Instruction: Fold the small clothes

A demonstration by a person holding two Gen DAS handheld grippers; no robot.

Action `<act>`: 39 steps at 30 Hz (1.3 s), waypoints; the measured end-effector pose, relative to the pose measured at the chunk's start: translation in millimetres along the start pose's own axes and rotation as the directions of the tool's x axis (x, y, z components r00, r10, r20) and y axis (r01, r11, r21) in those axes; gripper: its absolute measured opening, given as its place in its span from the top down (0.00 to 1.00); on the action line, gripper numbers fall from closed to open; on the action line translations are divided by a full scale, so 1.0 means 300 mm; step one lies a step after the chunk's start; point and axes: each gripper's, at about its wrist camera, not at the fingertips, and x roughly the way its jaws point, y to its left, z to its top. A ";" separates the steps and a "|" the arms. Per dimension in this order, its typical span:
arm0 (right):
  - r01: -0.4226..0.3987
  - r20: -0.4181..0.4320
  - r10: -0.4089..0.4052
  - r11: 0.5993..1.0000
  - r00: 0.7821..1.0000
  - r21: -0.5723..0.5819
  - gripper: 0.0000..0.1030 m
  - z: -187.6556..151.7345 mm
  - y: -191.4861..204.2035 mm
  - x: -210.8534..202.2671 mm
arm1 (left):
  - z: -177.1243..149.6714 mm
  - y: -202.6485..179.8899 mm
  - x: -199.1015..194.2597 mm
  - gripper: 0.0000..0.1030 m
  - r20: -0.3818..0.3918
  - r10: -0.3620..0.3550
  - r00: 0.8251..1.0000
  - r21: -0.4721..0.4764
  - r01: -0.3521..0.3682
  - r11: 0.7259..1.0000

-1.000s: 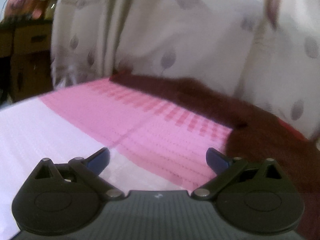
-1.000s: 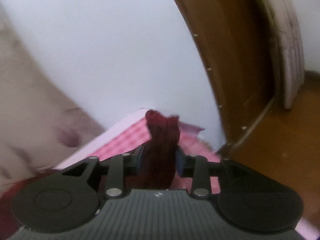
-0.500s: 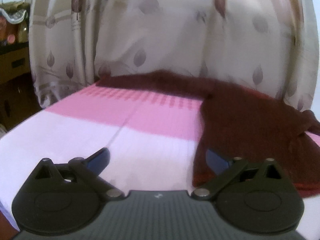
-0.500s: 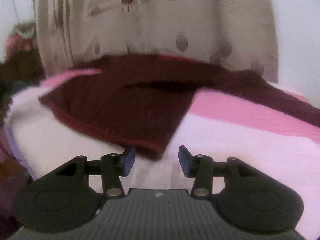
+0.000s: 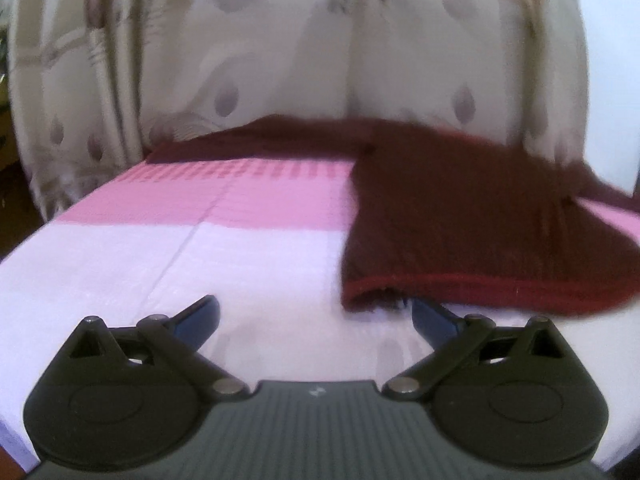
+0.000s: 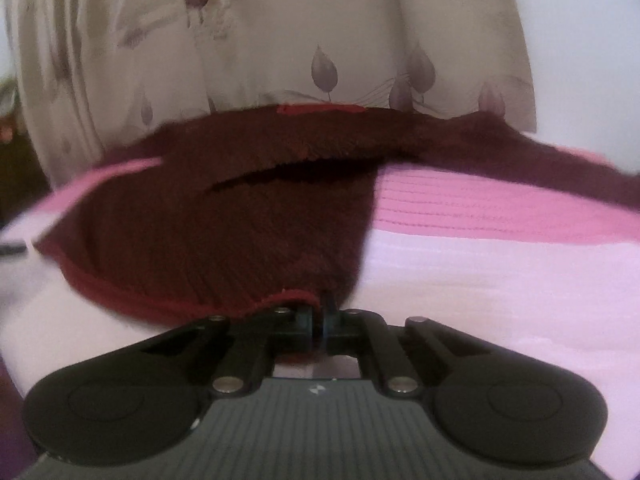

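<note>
My left tongs [image 5: 314, 316] gape wide and hold nothing, hovering low over the bare pink-and-white bed [image 5: 168, 256] in the lower middle of the left view; one tip sits just at the near hem of the maroon top [image 5: 460, 216], which fills the right of that frame, probably so I can take that corner next. In the right view the top [image 6: 224, 232] spreads across the left and centre, laid flat on the bed [image 6: 500, 264] up to the curtain [image 6: 280, 40]. My right tongs [image 6: 318, 322] are pinched nearly closed at its near hem, apparently gripping the corner.
</note>
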 end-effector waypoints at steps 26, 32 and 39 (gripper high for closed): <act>-0.104 0.104 0.085 0.977 0.991 0.189 0.93 0.131 -0.052 -0.146 | 0.081 0.092 0.152 0.61 -0.051 -0.214 0.976 -0.254 0.194 0.947; -0.098 0.094 0.080 0.974 0.992 0.205 0.93 0.125 -0.068 -0.137 | 0.120 0.033 0.211 0.87 -0.071 -0.206 0.976 -0.286 0.178 0.942; -0.098 0.132 0.069 0.970 0.989 0.223 0.93 0.132 -0.077 -0.173 | 0.231 0.063 0.112 0.95 -0.021 -0.105 0.994 -0.290 0.094 0.952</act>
